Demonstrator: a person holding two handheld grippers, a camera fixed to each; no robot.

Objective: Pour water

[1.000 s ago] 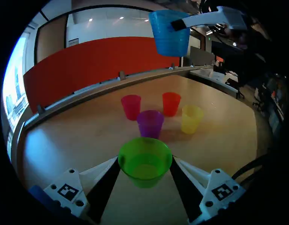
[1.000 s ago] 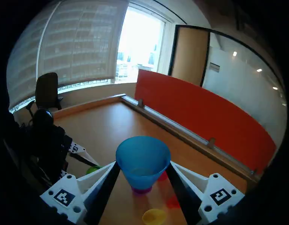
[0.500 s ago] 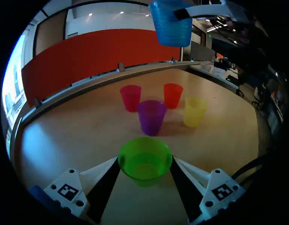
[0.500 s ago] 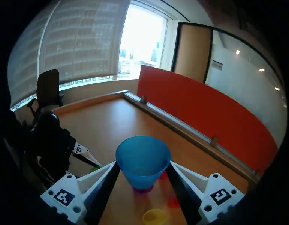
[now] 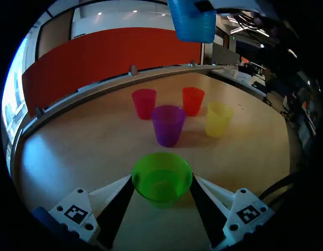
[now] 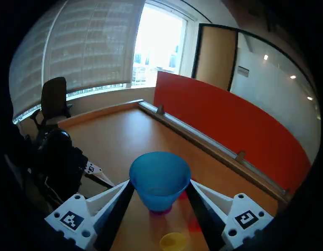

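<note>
While a pink cup [image 5: 143,103], purple cup [image 5: 168,124], red cup [image 5: 192,100] and yellow cup [image 5: 218,119] stand clustered on the wooden table [image 5: 73,146] before a red partition [image 5: 98,54], the left gripper [image 5: 162,180] pinches the green cup [image 5: 162,186] upright between both fingers, purple cup nearest ahead; the right gripper [image 6: 160,186] clamps the blue cup [image 6: 160,178] upright, high above that cluster.

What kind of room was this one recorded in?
Most likely an office: a long wooden table backed by a red divider panel, and an office chair beside a large window with blinds.
</note>
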